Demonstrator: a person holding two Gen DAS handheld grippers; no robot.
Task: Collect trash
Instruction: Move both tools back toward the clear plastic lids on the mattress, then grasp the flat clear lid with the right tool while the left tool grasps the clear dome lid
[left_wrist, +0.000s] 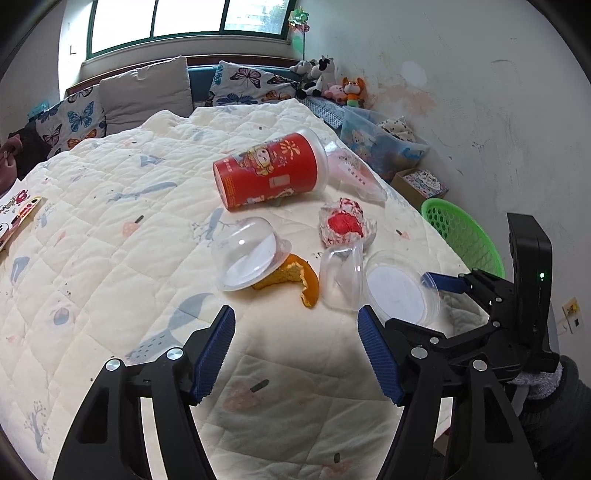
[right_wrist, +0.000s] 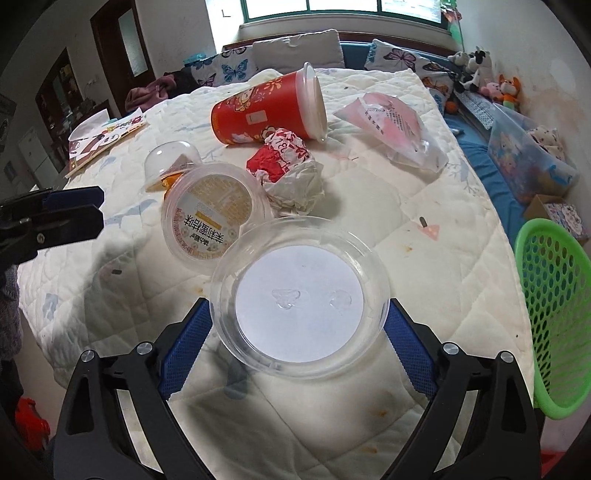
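Observation:
Trash lies on a quilted bed (left_wrist: 110, 229): a red paper cup (left_wrist: 269, 171) on its side, a crumpled red-and-white wrapper (left_wrist: 343, 225), a pink plastic bag (right_wrist: 391, 125), an orange peel (left_wrist: 299, 275), a domed clear cup (left_wrist: 247, 254) and a labelled clear cup (right_wrist: 210, 218). My right gripper (right_wrist: 299, 343) holds a clear round container (right_wrist: 301, 299) between its fingers, just above the bed; it also shows in the left wrist view (left_wrist: 402, 288). My left gripper (left_wrist: 295, 354) is open and empty, near the peel.
A green mesh basket (right_wrist: 554, 306) stands off the bed's right edge, near a cardboard box (left_wrist: 421, 182) and a plastic bin (left_wrist: 384, 144). Pillows (left_wrist: 147, 88) and soft toys (left_wrist: 332, 81) are at the far end. A printed paper (right_wrist: 107, 136) lies at the left.

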